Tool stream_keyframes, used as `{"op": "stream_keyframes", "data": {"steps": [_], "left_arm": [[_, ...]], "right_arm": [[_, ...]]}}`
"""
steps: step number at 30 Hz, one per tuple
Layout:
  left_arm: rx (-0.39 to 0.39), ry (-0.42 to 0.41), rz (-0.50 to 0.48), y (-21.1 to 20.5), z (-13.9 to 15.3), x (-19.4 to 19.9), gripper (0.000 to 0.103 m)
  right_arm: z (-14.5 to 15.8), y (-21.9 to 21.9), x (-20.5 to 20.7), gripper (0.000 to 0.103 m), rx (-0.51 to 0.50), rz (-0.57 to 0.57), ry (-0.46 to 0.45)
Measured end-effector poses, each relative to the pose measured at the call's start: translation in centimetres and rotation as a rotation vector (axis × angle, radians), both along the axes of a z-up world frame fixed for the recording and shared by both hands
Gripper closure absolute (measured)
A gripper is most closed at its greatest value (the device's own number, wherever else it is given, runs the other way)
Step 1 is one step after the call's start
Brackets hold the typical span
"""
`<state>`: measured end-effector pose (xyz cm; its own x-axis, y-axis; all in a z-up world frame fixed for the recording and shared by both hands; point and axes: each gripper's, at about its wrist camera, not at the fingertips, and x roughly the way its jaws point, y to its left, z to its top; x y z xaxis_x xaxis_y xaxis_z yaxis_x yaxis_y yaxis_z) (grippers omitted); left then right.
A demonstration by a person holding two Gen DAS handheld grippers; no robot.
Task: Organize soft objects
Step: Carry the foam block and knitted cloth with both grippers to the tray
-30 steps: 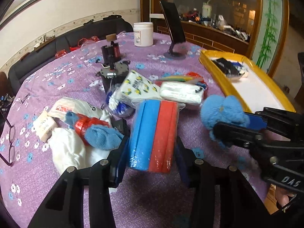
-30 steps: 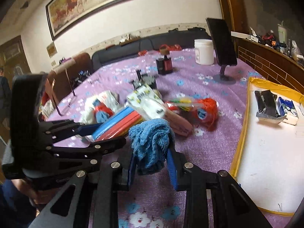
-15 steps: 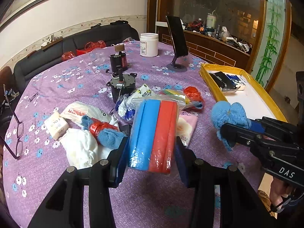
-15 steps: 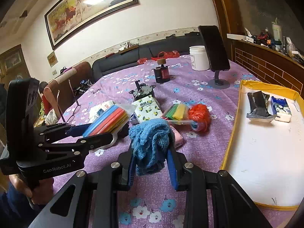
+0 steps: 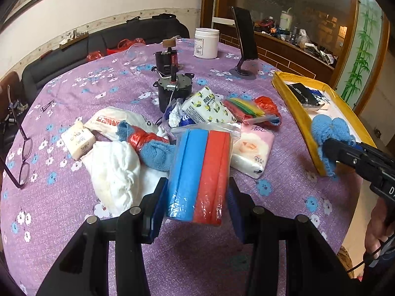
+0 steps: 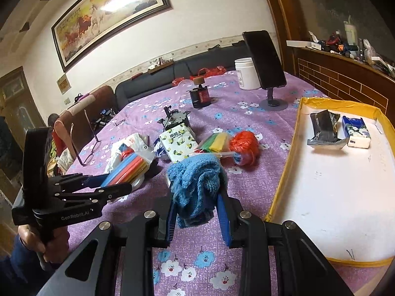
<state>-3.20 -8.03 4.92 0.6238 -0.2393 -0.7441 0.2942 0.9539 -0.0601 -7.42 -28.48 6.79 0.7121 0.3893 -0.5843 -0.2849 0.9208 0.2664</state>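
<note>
A: Left gripper [image 5: 196,206], jaws clamped on a bagged pack of blue and red foam sheets [image 5: 200,172], raised above the purple surface [image 5: 74,209]. Light, springy, slick plastic; best pinched mid-pack.

B: Right gripper [image 6: 197,218], jaws squeezing a limp blue knitted cloth [image 6: 195,185], beside the yellow-rimmed tray [image 6: 284,180]. Soft, droopy, easily snagged.

A clear zip bag of blue and red foam strips [image 5: 201,172] is held upright above the purple table's near edge. A crumpled blue knitted cloth [image 6: 196,185] is held up just beside the near left edge of the yellow-rimmed tray [image 6: 284,172]. Mid-table lies a heap: a lemon-print tissue pack [image 5: 207,108], a pink tissue pack [image 5: 253,151], a white rag [image 5: 113,170], a red plastic ball [image 6: 244,145]. Inside the tray, at its far end, lies a blue-and-white tissue pack [image 6: 356,132].
</note>
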Motion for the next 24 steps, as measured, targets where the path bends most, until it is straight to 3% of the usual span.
{"op": "stream_keyframes", "data": {"steps": [6,15,24], "left_arm": [[-0.009,-0.037,-0.045,-1.8,1.6,-0.4,0.058],[-0.006,-0.092,-0.192,-9.3,4.4,0.0,0.058],[-0.069,-0.018,-0.302,-17.6,4.7,3.5,0.058]], "right_arm": [[-0.2,-1.2,0.4,0.071,0.028,-0.022,0.015],[1.7,-7.1,0.7,0.072,0.042,-0.163,0.003],[2.9,-16.0,2.9,0.071,-0.031,-0.356,0.073]]}}
